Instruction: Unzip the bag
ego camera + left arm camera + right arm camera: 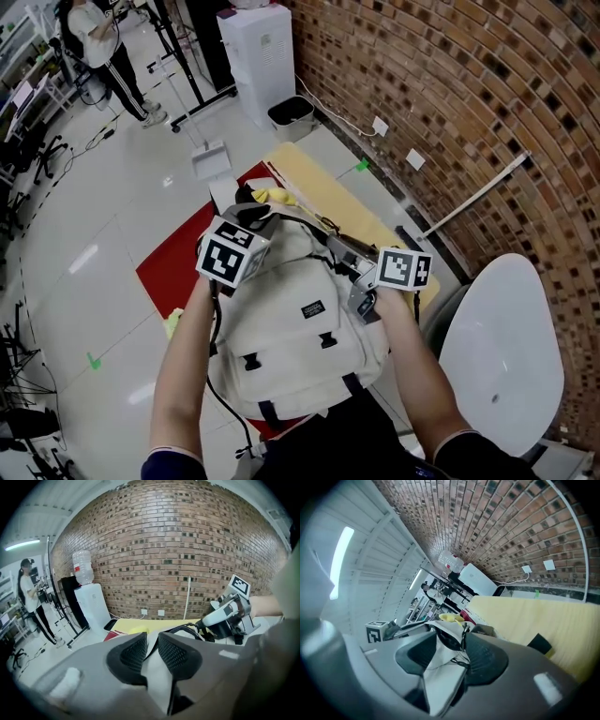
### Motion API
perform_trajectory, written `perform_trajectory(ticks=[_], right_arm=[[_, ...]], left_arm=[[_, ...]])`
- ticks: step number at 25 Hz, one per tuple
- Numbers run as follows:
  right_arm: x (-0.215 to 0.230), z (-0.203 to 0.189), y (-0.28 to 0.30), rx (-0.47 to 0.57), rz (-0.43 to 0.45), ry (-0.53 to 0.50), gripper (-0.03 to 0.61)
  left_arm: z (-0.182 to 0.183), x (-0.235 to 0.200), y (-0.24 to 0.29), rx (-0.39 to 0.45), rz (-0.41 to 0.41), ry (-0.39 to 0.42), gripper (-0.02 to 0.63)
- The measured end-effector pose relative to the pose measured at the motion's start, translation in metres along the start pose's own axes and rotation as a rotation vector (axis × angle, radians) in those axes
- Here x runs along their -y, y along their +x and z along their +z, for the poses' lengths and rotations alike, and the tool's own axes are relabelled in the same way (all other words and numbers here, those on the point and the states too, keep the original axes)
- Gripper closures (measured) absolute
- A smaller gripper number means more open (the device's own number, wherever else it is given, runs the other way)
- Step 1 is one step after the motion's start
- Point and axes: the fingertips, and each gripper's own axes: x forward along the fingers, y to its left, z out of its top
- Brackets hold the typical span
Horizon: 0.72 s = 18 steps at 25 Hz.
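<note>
Since the left gripper (pixel 152 643) has its jaws only a little apart, with a fold of the cream bag (pixel 300 328) sitting between the pads and not looking squeezed, it seems done with holding. The right gripper (pixel 452 643) stands wide apart, with bag fabric and the zipper pull (pixel 463 630) loose between its jaws. Just past those jaws the top of the bag gapes dark, so the zip looks at least partly undone. How far it runs is hard to say. The head view gives the whole bag under both grippers, close in front of the person. Only the right gripper view shows the pull and that gap.
</note>
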Motion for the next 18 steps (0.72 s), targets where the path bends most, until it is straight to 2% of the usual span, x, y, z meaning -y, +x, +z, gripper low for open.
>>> perform_trajectory(ticks=[4,6,8,10,14,18], right_arm=[[0.004,0.011,-0.033,0.021,-0.048,-0.068,0.399],[0.001,0.024,-0.051,0.059,-0.053,-0.129,0.449],[-0.019,0.035,-0.061,0.103,-0.003,-0.221,0.555],[-0.053,0.037,-0.064,0.119,0.064,-0.336,0.574],[-0.116,0.02,-0.058,0.104,0.136,-0.55,0.574],[-0.16,-0.002,-0.062,0.123,0.169,-0.641,0.574]], left_arm=[[-0.004,-0.001,-0.021,0.031,0.099,-0.093,0.489],[-0.003,-0.002,-0.038,0.085,0.148,-0.167,0.476],[0.003,0.002,-0.059,0.147,0.175,-0.23,0.477],[0.01,0.015,-0.081,0.21,0.179,-0.271,0.481],[0.022,0.044,-0.12,0.317,0.201,-0.314,0.594],[0.018,0.073,-0.152,0.376,0.18,-0.339,0.611]])
